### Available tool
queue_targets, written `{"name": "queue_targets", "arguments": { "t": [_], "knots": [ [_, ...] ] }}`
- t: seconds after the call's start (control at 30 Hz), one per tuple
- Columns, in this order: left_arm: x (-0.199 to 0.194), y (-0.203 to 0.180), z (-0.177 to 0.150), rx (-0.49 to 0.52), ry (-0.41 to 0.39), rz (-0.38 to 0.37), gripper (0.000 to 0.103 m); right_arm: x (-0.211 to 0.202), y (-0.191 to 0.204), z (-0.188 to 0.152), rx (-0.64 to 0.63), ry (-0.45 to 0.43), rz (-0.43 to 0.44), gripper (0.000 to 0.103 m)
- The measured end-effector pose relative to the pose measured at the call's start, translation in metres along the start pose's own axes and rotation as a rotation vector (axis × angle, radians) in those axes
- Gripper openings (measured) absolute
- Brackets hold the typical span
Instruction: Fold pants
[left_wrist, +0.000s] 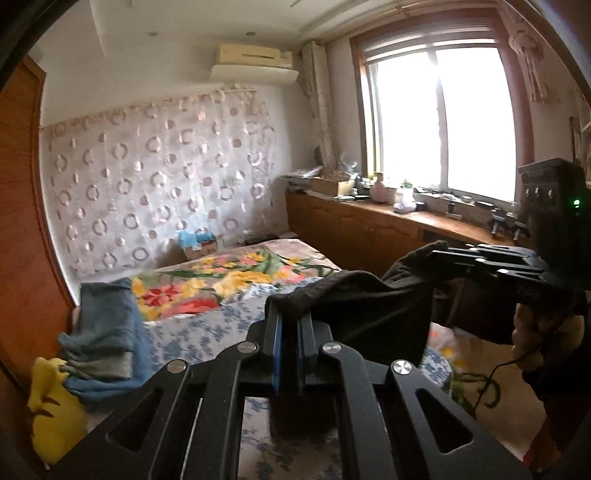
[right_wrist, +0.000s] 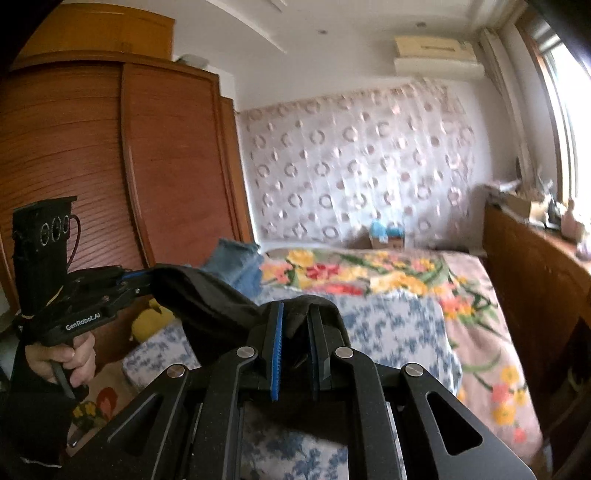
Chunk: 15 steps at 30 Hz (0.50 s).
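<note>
Dark black pants (left_wrist: 362, 306) hang stretched in the air between my two grippers, above the bed. My left gripper (left_wrist: 291, 314) is shut on one end of the pants. My right gripper (right_wrist: 295, 314) is shut on the other end of the pants (right_wrist: 210, 295). In the left wrist view the right gripper (left_wrist: 439, 254) shows at right, clamped on the cloth. In the right wrist view the left gripper (right_wrist: 142, 280) shows at left, clamped on the cloth. The lower part of the pants is hidden behind the gripper bodies.
The bed (right_wrist: 399, 325) has a blue-and-white floral sheet and a bright flowered blanket (left_wrist: 221, 280). Blue and grey folded clothes (left_wrist: 103, 332) and a yellow item (left_wrist: 55, 402) lie at the bed's left. A wooden wardrobe (right_wrist: 110, 166) stands left; a cluttered wooden cabinet (left_wrist: 369, 225) runs under the window.
</note>
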<state>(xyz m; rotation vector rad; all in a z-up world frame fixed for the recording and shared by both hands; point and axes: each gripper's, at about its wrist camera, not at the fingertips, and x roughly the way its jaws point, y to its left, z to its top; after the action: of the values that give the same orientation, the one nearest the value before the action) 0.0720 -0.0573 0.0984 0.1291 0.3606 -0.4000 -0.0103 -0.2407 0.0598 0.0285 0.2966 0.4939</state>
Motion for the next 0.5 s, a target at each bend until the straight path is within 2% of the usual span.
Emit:
{"name": "queue_targets", "arguments": {
  "t": [0.17, 0.3, 0.5],
  "knots": [
    [0.030, 0.027, -0.007, -0.024, 0.036, 0.024, 0.007, 0.021, -0.002, 0.005, -0.026, 0.024, 0.010, 0.011],
    [0.059, 0.052, -0.007, -0.050, 0.045, 0.044, 0.007, 0.064, -0.013, 0.009, -0.025, 0.071, 0.018, 0.011],
    [0.099, 0.082, 0.020, -0.057, 0.030, 0.094, 0.007, 0.117, -0.022, 0.062, -0.046, 0.077, 0.013, 0.011]
  ]
}}
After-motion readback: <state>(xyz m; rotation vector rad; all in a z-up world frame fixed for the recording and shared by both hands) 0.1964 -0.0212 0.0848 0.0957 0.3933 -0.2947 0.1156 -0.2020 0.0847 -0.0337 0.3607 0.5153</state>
